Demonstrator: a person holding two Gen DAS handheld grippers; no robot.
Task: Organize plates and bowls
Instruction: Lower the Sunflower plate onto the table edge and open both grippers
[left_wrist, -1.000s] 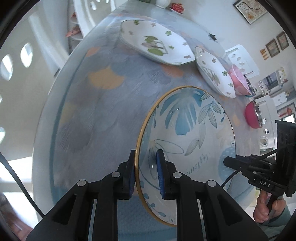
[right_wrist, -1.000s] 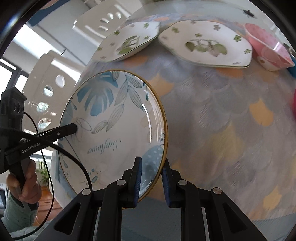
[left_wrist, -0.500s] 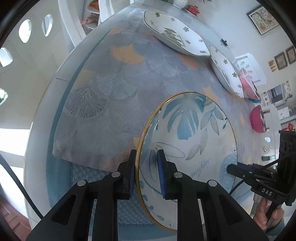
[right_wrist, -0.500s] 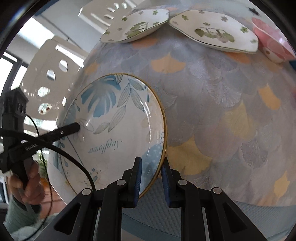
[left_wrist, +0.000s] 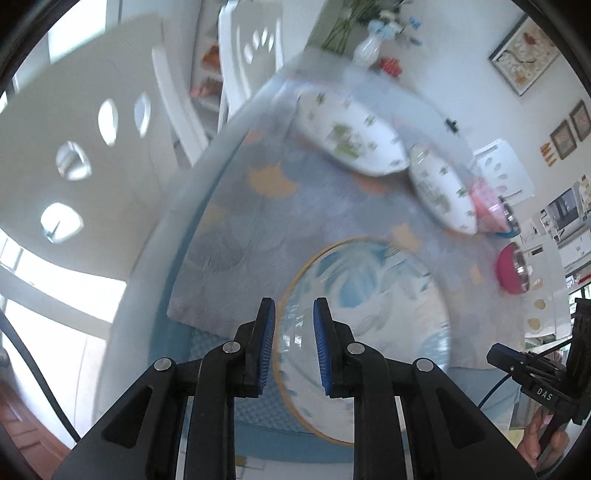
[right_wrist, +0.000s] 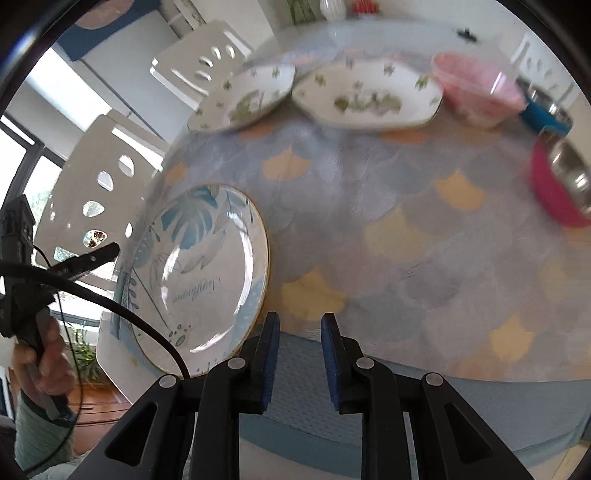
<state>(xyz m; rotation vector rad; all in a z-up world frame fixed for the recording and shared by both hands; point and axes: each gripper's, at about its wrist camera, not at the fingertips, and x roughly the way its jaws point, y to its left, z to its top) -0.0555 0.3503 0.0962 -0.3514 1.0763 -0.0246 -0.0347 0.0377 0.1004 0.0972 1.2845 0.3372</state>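
The blue-leaf plate (left_wrist: 369, 325) (right_wrist: 207, 273) with a gold rim lies on the patterned tablecloth (right_wrist: 406, 240), by the table's near edge. My left gripper (left_wrist: 293, 302) hovers above the plate's left rim with its pads a narrow gap apart and nothing clamped. In the right wrist view its tip (right_wrist: 107, 253) sits just off that rim. My right gripper (right_wrist: 300, 317) is to the right of the plate's rim; its jaws are opening and nothing is between them. Two white clover-print dishes (right_wrist: 247, 99) (right_wrist: 369, 98) rest at the far side.
A pink bowl (right_wrist: 480, 88), a blue-sided steel bowl (right_wrist: 546, 110) and a magenta steel bowl (right_wrist: 561, 184) stand at the right. White chairs (right_wrist: 199, 66) (left_wrist: 92, 147) flank the table's left side. A vase (left_wrist: 365, 51) stands at the far end.
Both grippers pinched the plate's opposite rims over the table edge. Now the plate rests on the cloth, and both grippers have lifted away and let go.
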